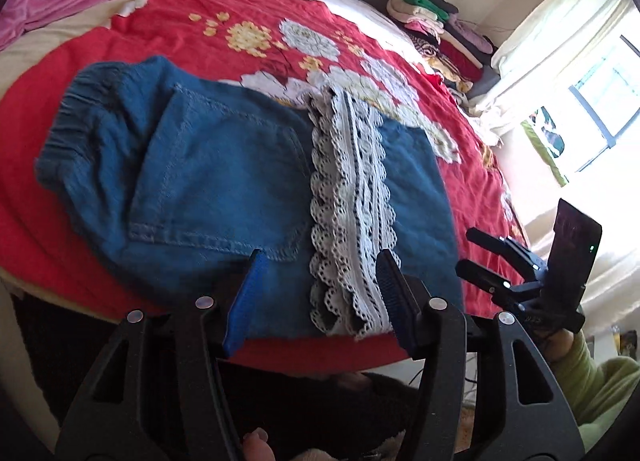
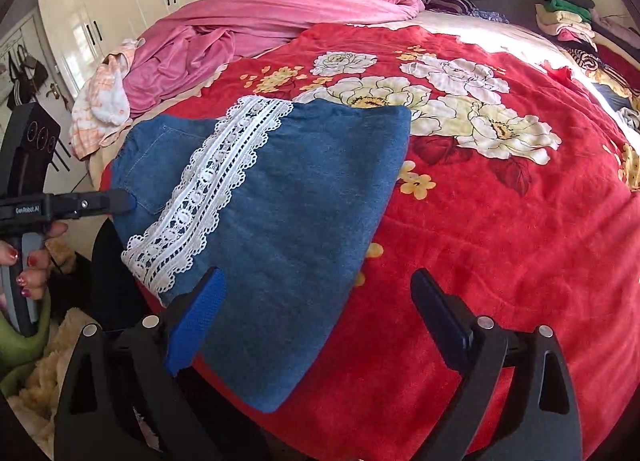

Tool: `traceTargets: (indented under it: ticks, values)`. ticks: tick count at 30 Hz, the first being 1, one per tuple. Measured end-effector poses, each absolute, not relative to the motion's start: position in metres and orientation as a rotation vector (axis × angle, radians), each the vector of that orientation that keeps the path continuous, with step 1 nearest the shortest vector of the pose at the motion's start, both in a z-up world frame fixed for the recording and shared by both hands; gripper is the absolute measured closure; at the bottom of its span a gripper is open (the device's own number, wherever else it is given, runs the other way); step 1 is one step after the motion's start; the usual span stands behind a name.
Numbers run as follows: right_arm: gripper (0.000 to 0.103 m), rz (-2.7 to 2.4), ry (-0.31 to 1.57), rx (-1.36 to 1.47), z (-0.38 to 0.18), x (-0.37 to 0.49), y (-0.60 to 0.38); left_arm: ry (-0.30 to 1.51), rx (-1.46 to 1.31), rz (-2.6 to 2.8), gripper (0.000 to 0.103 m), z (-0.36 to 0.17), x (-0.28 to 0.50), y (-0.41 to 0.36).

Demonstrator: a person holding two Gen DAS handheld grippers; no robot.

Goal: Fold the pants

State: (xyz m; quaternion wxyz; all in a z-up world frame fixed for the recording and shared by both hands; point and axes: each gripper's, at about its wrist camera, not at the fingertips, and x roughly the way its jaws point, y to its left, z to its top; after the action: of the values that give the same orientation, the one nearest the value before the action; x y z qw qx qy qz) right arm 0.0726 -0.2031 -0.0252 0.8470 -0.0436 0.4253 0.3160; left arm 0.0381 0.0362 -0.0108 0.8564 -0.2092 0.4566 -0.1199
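The denim pants are lying folded on the red floral blanket that is covering the bed, close to its near edge. A band of white lace trim is running across the folded cloth from near to far, and a stitched back pocket is showing to its left, with the gathered waistband at the far left end.

The left tongs are hovering over the near edge of the pants with the jaws spread wide, one blue-padded finger left of the lace and the other on its right; they appear to be gripping nothing, though blur is making contact hard to judge. The right tongs are also standing wide open, the left finger over the near corner of the denim and the right finger over bare blanket.

In the right wrist view the left tongs are reaching in from the left with a tip near the pocket edge. A pink sheet is lying bunched at the far left of the bed, and a stack of folded clothes is sitting at the far right.
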Motion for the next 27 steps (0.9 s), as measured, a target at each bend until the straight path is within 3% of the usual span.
traceTargets:
  ticks: [5,8,12,22,24,27]
  values:
    - [0.01,0.708,0.851,-0.116,-0.017,0.061,-0.198,1.026,-0.388,-0.267,0.057,-0.025,0.041,0.011]
    - [0.01,0.736,0.823,-0.144,-0.015,0.056,-0.191,1.032,-0.33,-0.261,0.09,-0.032,0.048,0.002]
    - [0.01,0.74,0.817,-0.177,-0.016,0.051,-0.186,1.037,-0.249,-0.249,0.097,-0.031,0.044,0.0]
    - [0.012,0.782,0.821,-0.199,-0.021,0.044,-0.17,1.036,-0.204,-0.174,0.097,-0.041,0.045,0.015]
    - [0.018,0.751,0.864,-0.246,-0.033,0.048,-0.166,1.032,-0.214,-0.18,0.097,-0.04,0.043,0.017]
    - [0.02,0.726,0.887,-0.313,-0.052,0.051,-0.162,1.027,-0.221,-0.185,0.097,-0.04,0.041,0.018]
